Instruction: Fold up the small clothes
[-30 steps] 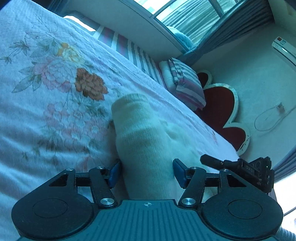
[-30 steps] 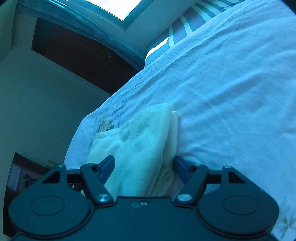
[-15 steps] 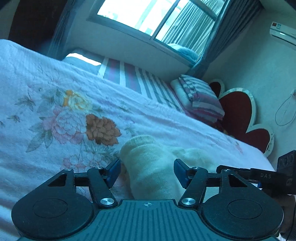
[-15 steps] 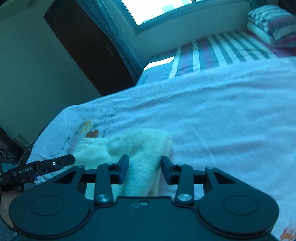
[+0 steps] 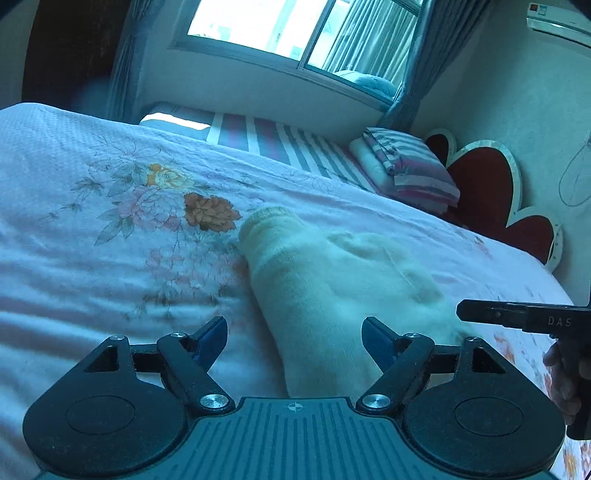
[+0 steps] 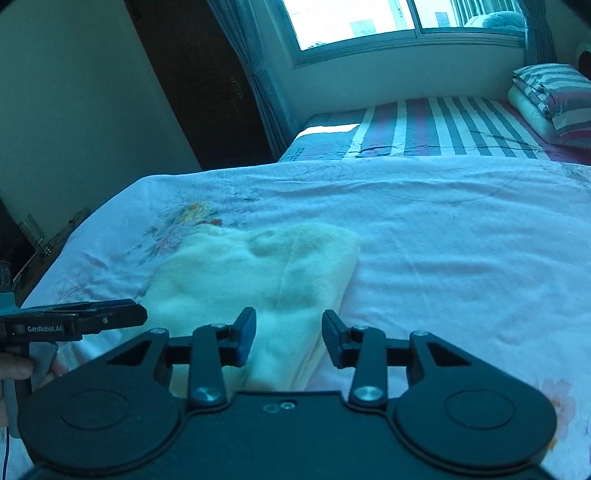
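Note:
A cream knitted garment (image 5: 332, 280) lies folded on the floral bedsheet (image 5: 92, 258). My left gripper (image 5: 293, 332) is open over its near end and its jaws are still opening. The left pad stands clear of the cloth and the right pad is beside it. In the right wrist view the same garment (image 6: 258, 269) runs between the pads of my right gripper (image 6: 288, 336), which is shut on its near edge. One finger of the right gripper (image 5: 517, 317) shows at the garment's right side, and the left gripper's fingers (image 6: 92, 319) show at its left.
A striped mattress (image 6: 443, 125) lies beyond the sheet, with folded striped bedding (image 6: 550, 96) at its right end. A red heart-shaped headboard (image 5: 491, 192) stands at the right. The window (image 6: 351, 22) is behind, a dark doorway (image 6: 199, 74) at the left.
Both grippers have drawn back and rolled level, so more of the garment shows. The left jaws have spread wider off the cloth. The right jaws closed in on the garment's edge.

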Motion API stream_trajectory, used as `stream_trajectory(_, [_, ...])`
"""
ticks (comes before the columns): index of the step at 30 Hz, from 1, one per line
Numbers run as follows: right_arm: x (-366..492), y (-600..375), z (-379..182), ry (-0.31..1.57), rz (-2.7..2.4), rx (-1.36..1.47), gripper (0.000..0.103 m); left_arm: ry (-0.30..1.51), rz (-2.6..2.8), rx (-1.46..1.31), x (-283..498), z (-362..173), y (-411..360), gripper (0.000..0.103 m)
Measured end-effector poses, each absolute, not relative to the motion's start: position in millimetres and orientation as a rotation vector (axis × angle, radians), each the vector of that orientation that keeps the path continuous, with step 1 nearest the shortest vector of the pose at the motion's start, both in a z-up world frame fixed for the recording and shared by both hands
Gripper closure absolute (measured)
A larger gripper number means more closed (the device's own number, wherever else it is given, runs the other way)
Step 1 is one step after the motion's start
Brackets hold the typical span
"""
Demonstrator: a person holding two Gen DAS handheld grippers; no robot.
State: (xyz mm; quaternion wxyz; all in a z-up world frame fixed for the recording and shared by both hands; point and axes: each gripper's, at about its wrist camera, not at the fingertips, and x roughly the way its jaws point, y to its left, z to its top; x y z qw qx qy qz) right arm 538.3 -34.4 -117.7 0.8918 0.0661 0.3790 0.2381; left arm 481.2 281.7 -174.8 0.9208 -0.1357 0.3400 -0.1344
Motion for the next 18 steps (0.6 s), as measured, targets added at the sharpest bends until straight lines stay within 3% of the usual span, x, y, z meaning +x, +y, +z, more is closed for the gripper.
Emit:
stream_trajectory(10, [441.6, -31.8, -135.7, 0.847, 0.428, 0.043, 0.061, 0.741, -0.171, -0.214, 372.5, -188.4, 260.0, 0.024])
stream_trajectory(12, [425.3, -32.3, -127.4, 0.812, 0.423, 0.025, 0.05, 0.735, -0.146, -0.18, 354.0, -181.1, 253.3, 0.022])
stream_trajectory(14, [411.8, -36.3, -120.4, 0.788, 0.404, 0.041, 0.038, 0.727, -0.103, -0.151, 337.2, -173.8, 246.8, 0.0])
stream_trajectory(17, [394.5, -45.6, -111.7, 0.773, 0.356, 0.076, 0.005, 0.749, -0.066, -0.119, 316.4, -169.6, 235.7, 0.0])
stream_trajectory(18, [387.5, -49.2, -109.5, 0.764, 0.344, 0.089, 0.001, 0.747, -0.051, -0.105, 309.2, -168.4, 231.5, 0.0])
